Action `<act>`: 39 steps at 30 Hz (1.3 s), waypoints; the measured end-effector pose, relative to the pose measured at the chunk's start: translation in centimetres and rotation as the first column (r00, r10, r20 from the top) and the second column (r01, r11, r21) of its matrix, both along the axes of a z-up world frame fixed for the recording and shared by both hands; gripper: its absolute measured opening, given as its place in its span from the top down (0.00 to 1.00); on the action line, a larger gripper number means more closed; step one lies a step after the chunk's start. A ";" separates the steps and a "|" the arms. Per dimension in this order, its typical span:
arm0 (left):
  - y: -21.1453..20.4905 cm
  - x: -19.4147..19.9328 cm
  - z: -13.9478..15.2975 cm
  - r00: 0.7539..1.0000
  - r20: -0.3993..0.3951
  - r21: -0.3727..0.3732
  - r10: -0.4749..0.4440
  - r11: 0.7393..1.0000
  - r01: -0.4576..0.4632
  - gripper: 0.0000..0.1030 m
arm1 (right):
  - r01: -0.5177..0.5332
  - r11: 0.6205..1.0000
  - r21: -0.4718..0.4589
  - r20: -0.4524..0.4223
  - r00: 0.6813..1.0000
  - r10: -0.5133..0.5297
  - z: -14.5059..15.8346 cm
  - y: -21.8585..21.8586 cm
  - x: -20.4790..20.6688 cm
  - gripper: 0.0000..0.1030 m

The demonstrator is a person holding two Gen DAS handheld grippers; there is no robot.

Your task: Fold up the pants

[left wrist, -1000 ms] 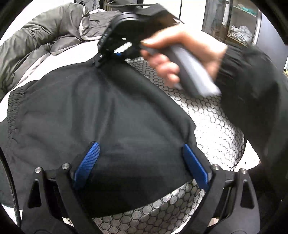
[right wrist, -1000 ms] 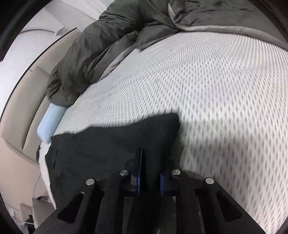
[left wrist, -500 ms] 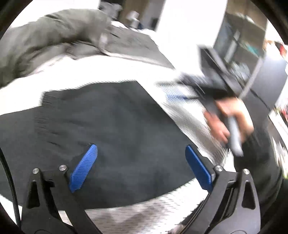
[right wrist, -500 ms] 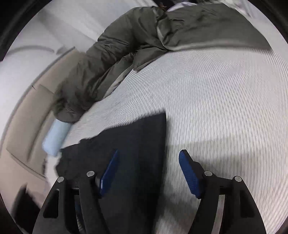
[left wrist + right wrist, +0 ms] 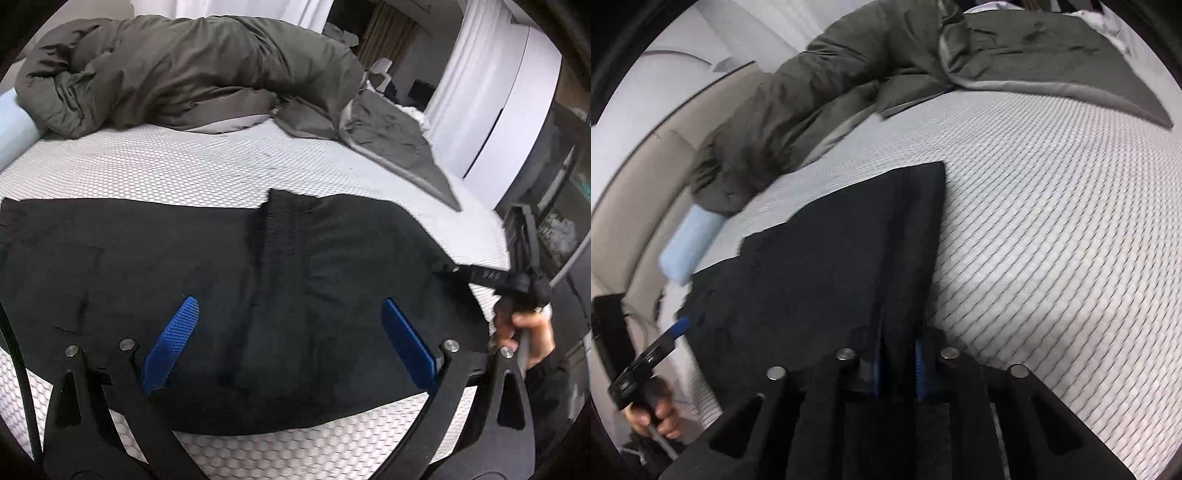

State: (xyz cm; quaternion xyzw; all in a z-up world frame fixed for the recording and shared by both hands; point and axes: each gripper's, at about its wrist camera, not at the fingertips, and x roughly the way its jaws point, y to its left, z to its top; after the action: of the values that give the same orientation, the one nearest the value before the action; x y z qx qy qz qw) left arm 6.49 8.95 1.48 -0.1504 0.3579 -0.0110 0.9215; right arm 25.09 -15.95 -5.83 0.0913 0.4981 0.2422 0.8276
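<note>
The right gripper (image 5: 897, 363) has just closed its blue pads on a fold of the black fabric pants (image 5: 229, 280), while the left gripper (image 5: 291, 339) hovers above them, fingers wide apart and empty. The pants lie folded once on the white honeycomb-textured mattress (image 5: 177, 173); judging by that, another fold remains. Beyond lies a crumpled olive-grey duvet (image 5: 192, 70).

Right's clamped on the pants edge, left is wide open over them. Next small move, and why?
Probably bring the left gripper down onto the near edge of the black pants and close. Its jaws are open and empty, while the right gripper, which has just been closing, already pinches fabric; the pants lie flat on the mattress.
</note>
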 end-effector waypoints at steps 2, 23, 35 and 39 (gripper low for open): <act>0.0 0.6 -0.9 0.999 -0.035 0.042 0.003 0.999 -0.001 0.04 | 0.045 0.999 0.014 -0.058 0.997 -0.044 -0.5 -1.2 0.4 0.73; -1.0 2.2 -5.5 0.968 -0.225 0.098 -0.112 0.986 0.136 0.47 | -0.034 0.989 -0.146 -0.027 0.999 0.030 0.4 -4.4 -7.8 0.53; -1.3 0.8 -2.2 0.994 -0.099 0.156 -0.041 0.986 0.056 0.27 | -0.082 0.996 -0.028 -0.073 0.994 0.079 0.6 -6.8 -11.0 0.53; -2.0 0.7 -0.7 0.998 -0.022 0.118 -0.051 0.992 0.053 0.23 | -0.067 0.996 0.052 -0.076 0.995 0.071 0.3 -6.0 -11.5 0.53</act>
State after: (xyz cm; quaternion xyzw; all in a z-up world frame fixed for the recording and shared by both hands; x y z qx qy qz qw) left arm 7.15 6.96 0.76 -0.0862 0.3705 -0.0123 0.9247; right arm 13.56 -21.95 -5.54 0.1040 0.5268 0.2791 0.7961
